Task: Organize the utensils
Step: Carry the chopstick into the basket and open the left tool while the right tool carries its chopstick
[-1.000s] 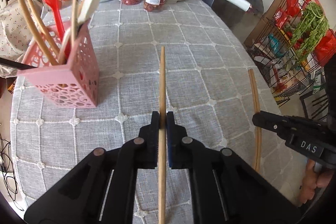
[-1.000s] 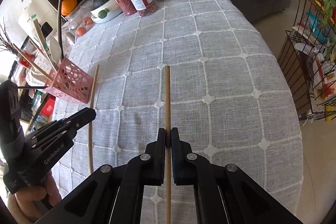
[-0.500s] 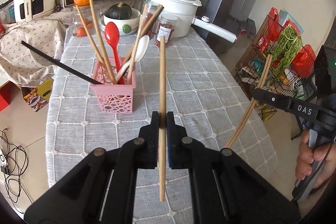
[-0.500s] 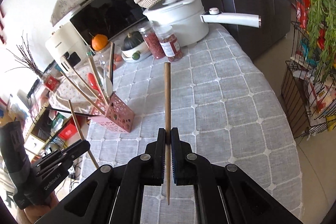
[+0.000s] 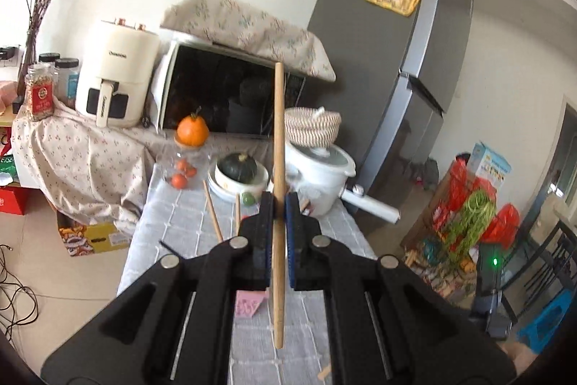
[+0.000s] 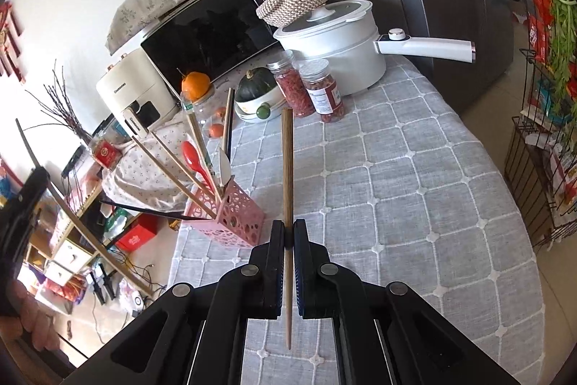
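Left gripper (image 5: 278, 204) pinches a pale wooden chopstick (image 5: 278, 139), held above the grey checked tablecloth (image 5: 173, 222), tip toward 12 o'clock. Right gripper (image 6: 287, 233) clamps a darker wooden chopstick (image 6: 287, 168), likewise pointing to 12 o'clock. Pink perforated holder (image 6: 234, 219) stands on the cloth at 10 o'clock from the right gripper, holding a red spoon (image 6: 193, 152), white spoon and several chopsticks. White pot (image 6: 335, 56) sits at 1 o'clock.

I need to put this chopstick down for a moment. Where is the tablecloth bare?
Bare: the tablecloth right of the pink holder, in front of the jars. Crowded: the far end, with jars, squash bowl and white pot.
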Tool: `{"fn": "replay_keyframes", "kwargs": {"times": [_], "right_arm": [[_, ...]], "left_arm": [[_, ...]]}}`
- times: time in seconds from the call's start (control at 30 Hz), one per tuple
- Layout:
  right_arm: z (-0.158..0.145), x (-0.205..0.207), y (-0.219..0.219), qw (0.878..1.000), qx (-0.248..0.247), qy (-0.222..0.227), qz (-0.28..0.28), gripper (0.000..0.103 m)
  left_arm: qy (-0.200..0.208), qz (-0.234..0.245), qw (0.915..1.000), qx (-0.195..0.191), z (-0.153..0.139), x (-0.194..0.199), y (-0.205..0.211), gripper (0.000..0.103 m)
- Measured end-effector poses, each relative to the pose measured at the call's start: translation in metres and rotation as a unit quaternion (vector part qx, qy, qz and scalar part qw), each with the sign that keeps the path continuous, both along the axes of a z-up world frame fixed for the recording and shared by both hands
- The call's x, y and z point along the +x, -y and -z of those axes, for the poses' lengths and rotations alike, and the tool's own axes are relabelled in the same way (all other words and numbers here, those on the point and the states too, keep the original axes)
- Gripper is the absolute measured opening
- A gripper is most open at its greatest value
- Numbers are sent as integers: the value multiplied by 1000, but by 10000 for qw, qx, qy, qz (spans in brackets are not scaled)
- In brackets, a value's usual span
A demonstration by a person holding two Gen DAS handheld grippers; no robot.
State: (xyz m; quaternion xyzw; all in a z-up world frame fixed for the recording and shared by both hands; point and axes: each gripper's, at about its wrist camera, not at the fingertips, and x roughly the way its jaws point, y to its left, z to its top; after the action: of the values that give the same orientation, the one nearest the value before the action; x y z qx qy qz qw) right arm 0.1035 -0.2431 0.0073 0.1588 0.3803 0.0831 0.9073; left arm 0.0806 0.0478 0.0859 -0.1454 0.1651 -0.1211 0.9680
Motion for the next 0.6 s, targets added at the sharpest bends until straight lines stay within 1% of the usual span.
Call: {"fn": "replay_keyframes", "kwargs": {"times": [0.1,0.2,0.3,0.37,0.5,0.6], "right_arm": [[-1,2,-6,10000,-4,80,-37,5],[1,4,-11,9999,-42,74,-64,5],[4,6,-13,9998,-144,75,-94,5],[6,8,-13,9998,-175,75,-100,5],[8,10,-13,9997,-207,93,-133,5],[11,12,-12,9997,-221,70,-120,5]], "left_arm": [[359,-498,9981,87,4,15,0,7],[609,-881,9939,253,18,26,1,7],[623,-1091,9909,481,38,38,7,7],[642,-1153,9898,544,47,45,10,7],[604,-1185,9896,552,58,60,10,7],[444,-1208,9909,404,66,68,7,7]]}}
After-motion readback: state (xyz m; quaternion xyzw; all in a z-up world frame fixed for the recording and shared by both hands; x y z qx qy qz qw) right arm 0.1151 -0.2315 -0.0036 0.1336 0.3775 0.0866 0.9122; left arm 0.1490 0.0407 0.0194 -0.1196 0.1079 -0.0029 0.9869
